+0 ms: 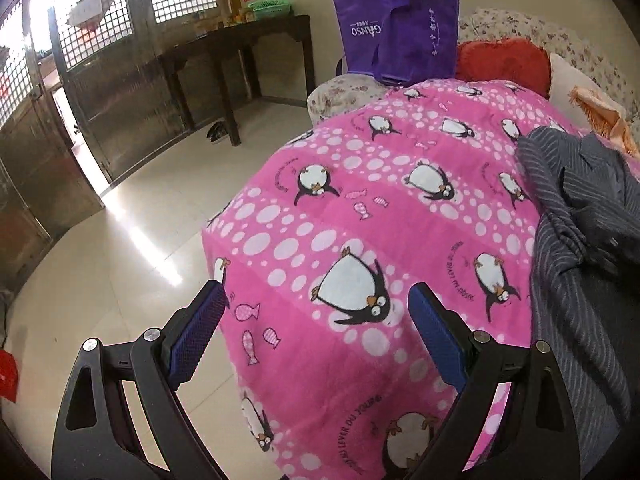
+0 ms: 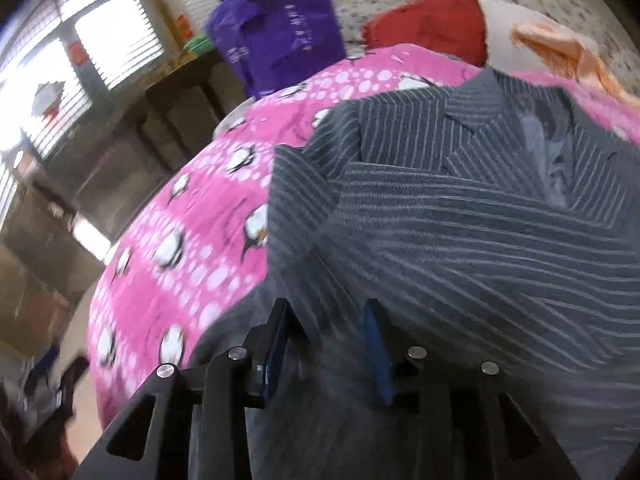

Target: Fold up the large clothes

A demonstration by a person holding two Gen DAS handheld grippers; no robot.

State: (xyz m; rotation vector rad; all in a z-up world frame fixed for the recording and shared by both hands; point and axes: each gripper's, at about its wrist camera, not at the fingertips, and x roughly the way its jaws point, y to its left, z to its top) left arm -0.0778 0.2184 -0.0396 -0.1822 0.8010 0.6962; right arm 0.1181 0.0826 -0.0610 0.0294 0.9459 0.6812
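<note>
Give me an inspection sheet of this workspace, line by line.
Surface: pink penguin blanket draped over the work surface.
Job's things: grey striped jacket lying rumpled, lapels up, not folded.
Clutter: purple bag, red cushion, orange fringed cloth at the far end.
Grippers: left gripper open over bare blanket; right gripper open, over the jacket; contact unclear through blur.
Cables: nothing seen.
Surroundings: dark wooden table, lattice doors, tiled floor.

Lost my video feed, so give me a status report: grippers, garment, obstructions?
Left gripper open, empty, over pink penguin blanket. Right gripper partly open astride grey striped jacket; grip unclear. Nothing obstructing.
</note>
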